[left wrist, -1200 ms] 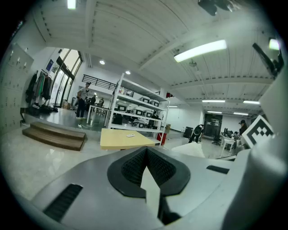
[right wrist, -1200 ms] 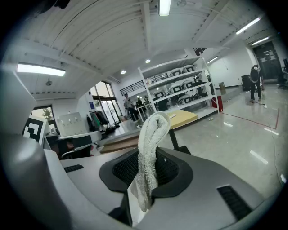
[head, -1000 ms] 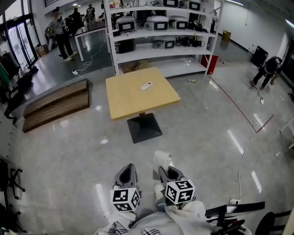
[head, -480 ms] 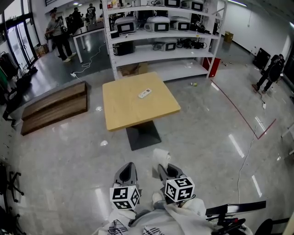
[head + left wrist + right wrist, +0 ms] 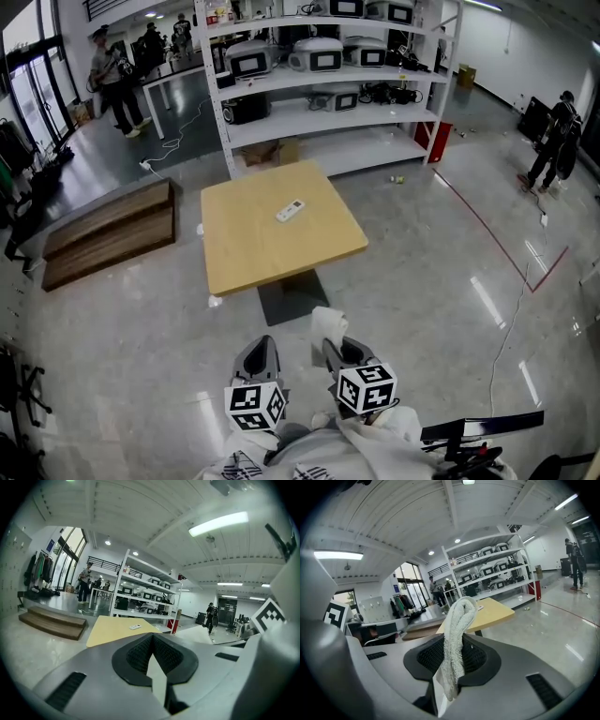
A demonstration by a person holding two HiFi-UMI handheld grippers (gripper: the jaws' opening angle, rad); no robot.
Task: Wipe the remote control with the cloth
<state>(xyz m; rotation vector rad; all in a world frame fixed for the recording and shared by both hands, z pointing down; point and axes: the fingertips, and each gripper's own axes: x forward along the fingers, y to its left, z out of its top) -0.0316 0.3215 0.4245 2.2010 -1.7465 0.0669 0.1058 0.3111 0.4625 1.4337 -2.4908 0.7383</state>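
Left claw [image 5: 258, 351] closed and empty beside right claw [image 5: 337, 352], clamped on cloth [image 5: 327, 325].

Table [image 5: 272, 239]: mid-floor, ahead of both grippers and well apart from them.
Remote control [image 5: 290, 210]: on the table, in its far right part, clear of the edges.
Shelving unit [image 5: 319, 75]: behind the table, with machines on its shelves.
Cardboard box [image 5: 267, 150]: low in the shelving unit's left part, just behind the table's far edge.
Wooden platform [image 5: 108, 230]: on the floor, left of the table.
Left gripper [image 5: 260, 349]: at the near edge, just beside the right gripper [image 5: 337, 352] on its left.
Cloth [image 5: 328, 326]: between the right gripper's jaws, standing out ahead of them towards the table.
People [image 5: 111, 75]: far back left, behind the platform.
Lone person [image 5: 558, 136]: far right, well apart from the table.
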